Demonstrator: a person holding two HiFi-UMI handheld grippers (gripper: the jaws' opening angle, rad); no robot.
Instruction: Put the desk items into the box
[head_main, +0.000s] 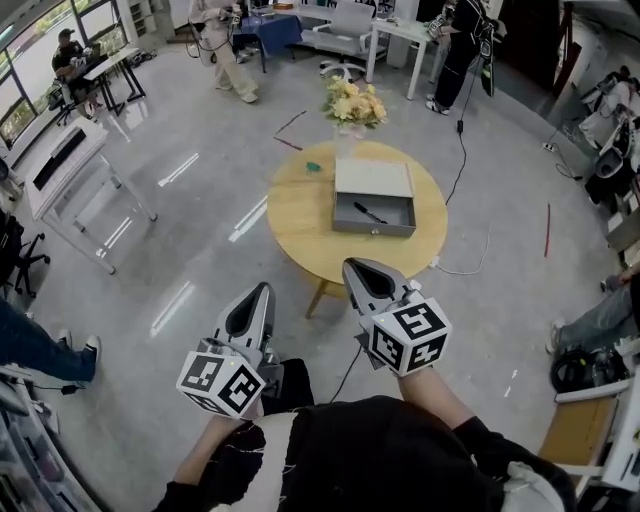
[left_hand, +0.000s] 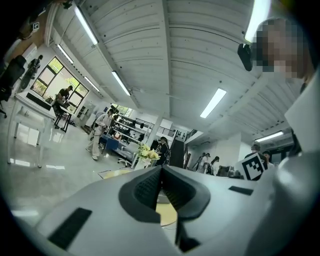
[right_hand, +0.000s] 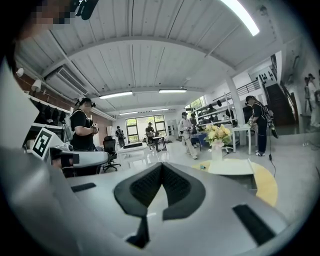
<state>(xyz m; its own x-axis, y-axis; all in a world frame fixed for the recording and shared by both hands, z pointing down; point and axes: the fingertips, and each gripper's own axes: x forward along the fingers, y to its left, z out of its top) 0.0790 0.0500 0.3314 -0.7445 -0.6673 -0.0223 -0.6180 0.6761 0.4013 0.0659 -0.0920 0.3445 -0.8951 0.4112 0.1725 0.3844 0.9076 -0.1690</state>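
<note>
The grey box (head_main: 372, 229) sits open on the round wooden counter (head_main: 300, 215), with a black pen (head_main: 369, 213) lying inside it on the bottom. A flat grey panel (head_main: 372, 177) lies against the box's far side, and beyond that stands a vase of yellow flowers (head_main: 354, 103). A small green item (head_main: 313, 166) rests on the counter to the far left of the box, apart from it. Both tools are on the near side of the box, well short of the counter's edge. The left hand-held gripper (head_main: 263, 288) has its jaws pressed together with nothing between them, and the right hand-held gripper (head_main: 352, 265) is likewise fully closed and empty.
</note>
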